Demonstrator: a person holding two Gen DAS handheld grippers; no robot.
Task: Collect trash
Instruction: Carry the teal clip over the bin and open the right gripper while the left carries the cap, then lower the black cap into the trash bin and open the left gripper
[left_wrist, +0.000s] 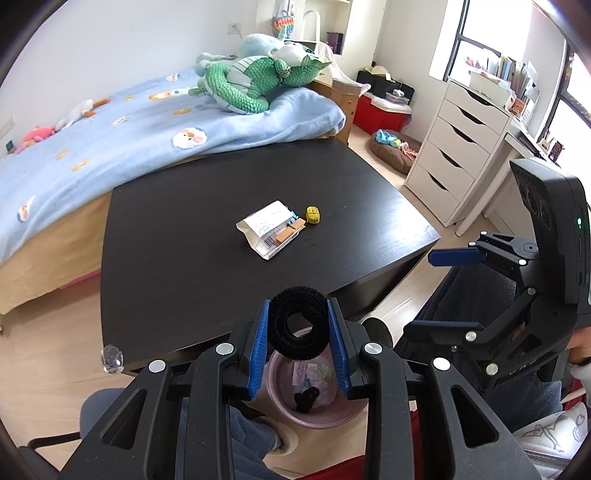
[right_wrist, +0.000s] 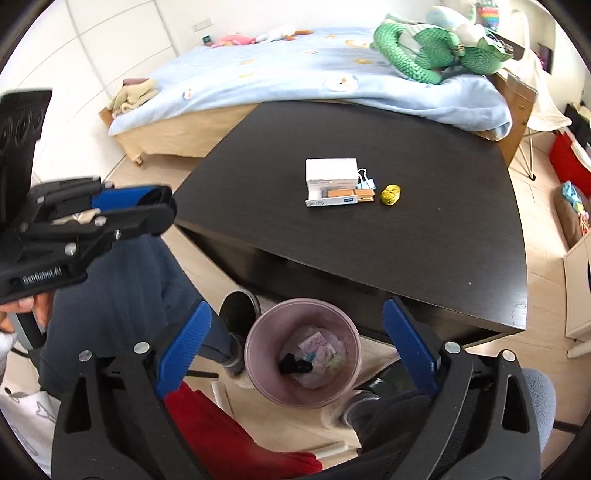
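Upright black roll (left_wrist: 299, 326) between left claw (left_wrist: 300, 339) pads

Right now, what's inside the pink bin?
The pink bin holds crumpled pastel wrappers and a black fuzzy piece on top. Whatever lies beneath them is covered. The left claw holds a black fuzzy roll above it.
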